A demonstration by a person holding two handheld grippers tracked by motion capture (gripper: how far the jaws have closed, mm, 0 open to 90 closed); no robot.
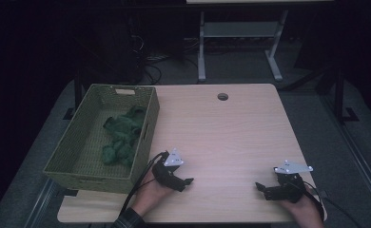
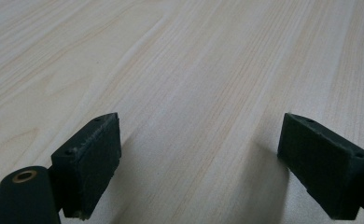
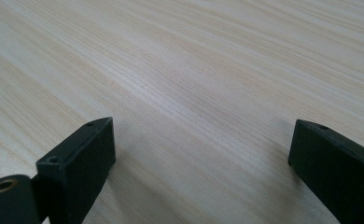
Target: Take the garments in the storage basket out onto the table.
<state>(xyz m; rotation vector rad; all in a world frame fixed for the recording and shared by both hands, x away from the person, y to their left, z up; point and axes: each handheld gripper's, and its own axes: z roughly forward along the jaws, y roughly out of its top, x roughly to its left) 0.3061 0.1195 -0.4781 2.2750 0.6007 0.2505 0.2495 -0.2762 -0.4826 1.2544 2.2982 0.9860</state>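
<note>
Both my grippers, left (image 1: 189,181) and right (image 1: 258,185), rested spread and empty on the table (image 1: 231,128). Green cloth (image 1: 122,135) lay crumpled in the basket (image 1: 86,175), likely soft, light; I'd pinch a raised fold.

Dim room, dark at the edges. Light wooden table (image 1: 231,137) with pale grain and a round cable hole (image 1: 222,97) near the far edge. Grey floor (image 1: 312,123) all around. Beyond, the white metal legs of a second desk (image 1: 240,38), with tangled black cables (image 1: 145,59) on the floor to its left.
</note>
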